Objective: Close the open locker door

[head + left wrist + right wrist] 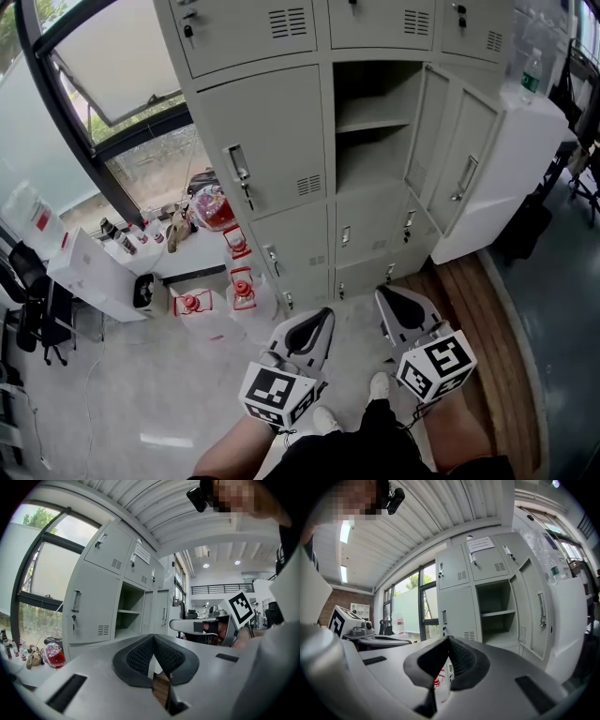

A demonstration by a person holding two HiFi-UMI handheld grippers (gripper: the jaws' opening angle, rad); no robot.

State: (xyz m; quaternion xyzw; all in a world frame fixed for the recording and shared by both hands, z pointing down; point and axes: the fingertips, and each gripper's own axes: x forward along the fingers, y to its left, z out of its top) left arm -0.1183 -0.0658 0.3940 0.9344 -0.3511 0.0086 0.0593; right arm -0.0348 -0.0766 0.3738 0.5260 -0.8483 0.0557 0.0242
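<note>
Left claw [153, 637] has its ribbed pads pressed together with nothing between them. The right claw [449, 639] is closed in the same way and also holds nothing. Both are held low above the person's shoes [379, 384], side by side. Their tips point at the locker bank [267, 150] and are well apart from it.

In the middle column of that bank, second row from the top in view, one compartment [370, 122] stands open with a single shelf across it. Its door [427, 127] is hinged on the compartment's right side and swung out towards the person, inner face showing.

On the floor at the bank's lower left corner stand two red lantern-like items [242, 286]. Against the bank's right side is a white cabinet [520, 159] with a water bottle [530, 71] on top.
</note>
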